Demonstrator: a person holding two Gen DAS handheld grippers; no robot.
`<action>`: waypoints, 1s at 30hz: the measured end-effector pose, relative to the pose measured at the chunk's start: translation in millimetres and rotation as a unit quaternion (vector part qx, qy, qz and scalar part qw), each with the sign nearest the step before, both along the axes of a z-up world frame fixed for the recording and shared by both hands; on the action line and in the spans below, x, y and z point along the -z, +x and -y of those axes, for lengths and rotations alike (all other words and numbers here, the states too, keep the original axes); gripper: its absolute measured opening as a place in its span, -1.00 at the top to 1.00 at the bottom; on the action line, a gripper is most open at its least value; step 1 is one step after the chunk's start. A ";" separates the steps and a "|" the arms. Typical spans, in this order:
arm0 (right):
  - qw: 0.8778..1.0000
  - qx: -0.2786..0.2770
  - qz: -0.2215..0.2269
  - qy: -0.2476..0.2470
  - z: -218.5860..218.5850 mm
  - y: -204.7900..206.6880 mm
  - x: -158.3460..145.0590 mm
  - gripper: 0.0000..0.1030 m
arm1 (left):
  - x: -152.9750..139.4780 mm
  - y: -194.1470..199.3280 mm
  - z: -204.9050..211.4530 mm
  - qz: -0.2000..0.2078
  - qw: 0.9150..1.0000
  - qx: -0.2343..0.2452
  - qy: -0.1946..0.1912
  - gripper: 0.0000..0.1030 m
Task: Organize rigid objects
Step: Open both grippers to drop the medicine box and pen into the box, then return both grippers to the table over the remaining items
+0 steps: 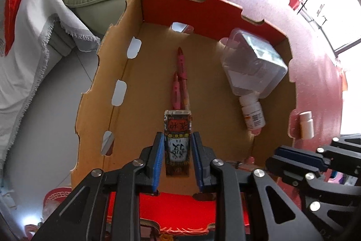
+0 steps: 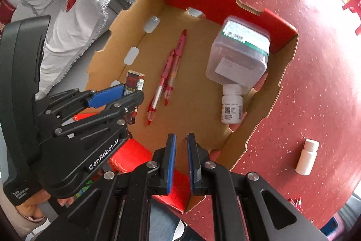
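The left hand-held gripper (image 1: 177, 158) points almost straight down into an open cardboard box (image 1: 117, 73) that sits on a red table (image 1: 315, 73). A small printed pack (image 1: 177, 141), shaped like a card deck, stands between its blue pads. In the left wrist view slim gaps show on both sides, so the jaws look narrow but slackened, and I judge the pack is being let go rather than squeezed.

The right hand-held gripper (image 2: 181, 159) hovers over the near edge of the box, jaws pinched to their narrowest and holding nothing.

The likely risk is the pack toppling. It stands on end just beside two pink pens (image 2: 168, 70) lying on the box floor, and could fall onto them or catch on a pad as the gripper lifts away.

Also inside the box, on the right, a clear lidded plastic tub (image 2: 239, 55) touches a white pill bottle (image 2: 232, 105) lying on its side. A second white bottle (image 2: 307, 156) remains outside on the table, well apart from the box. The box's tall notched wall stands between that bottle and the interior.
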State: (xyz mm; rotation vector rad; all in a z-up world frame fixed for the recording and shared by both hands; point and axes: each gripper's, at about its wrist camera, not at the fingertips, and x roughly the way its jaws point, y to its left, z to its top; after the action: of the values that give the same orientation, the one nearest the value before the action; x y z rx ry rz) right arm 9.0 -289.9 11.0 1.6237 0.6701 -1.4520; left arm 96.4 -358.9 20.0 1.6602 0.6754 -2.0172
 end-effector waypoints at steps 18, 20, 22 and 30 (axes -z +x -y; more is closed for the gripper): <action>0.986 0.161 -0.049 0.021 -128.0 -41.7 -10.9 -0.64 | 1.8 -25.6 -24.3 0.006 0.999 0.011 0.030 -0.99; 0.979 0.200 -0.032 0.034 -159.7 -46.5 -1.3 -0.64 | -3.0 -39.1 -46.0 0.005 0.998 0.048 0.035 -0.99; 0.968 0.246 -0.014 0.054 -196.8 -50.4 12.2 -0.64 | -6.9 -53.1 -72.2 0.007 0.996 0.090 0.028 -0.99; 0.914 0.393 0.032 0.096 -317.5 -55.6 46.6 -0.64 | -5.4 -101.1 -195.2 0.013 0.971 0.237 0.040 -0.99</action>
State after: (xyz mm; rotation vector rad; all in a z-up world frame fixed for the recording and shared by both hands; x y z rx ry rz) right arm -46.6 27.5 -35.6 2.2317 0.0952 -1.9109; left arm -4.7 -163.8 25.4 2.0448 0.3763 -2.3035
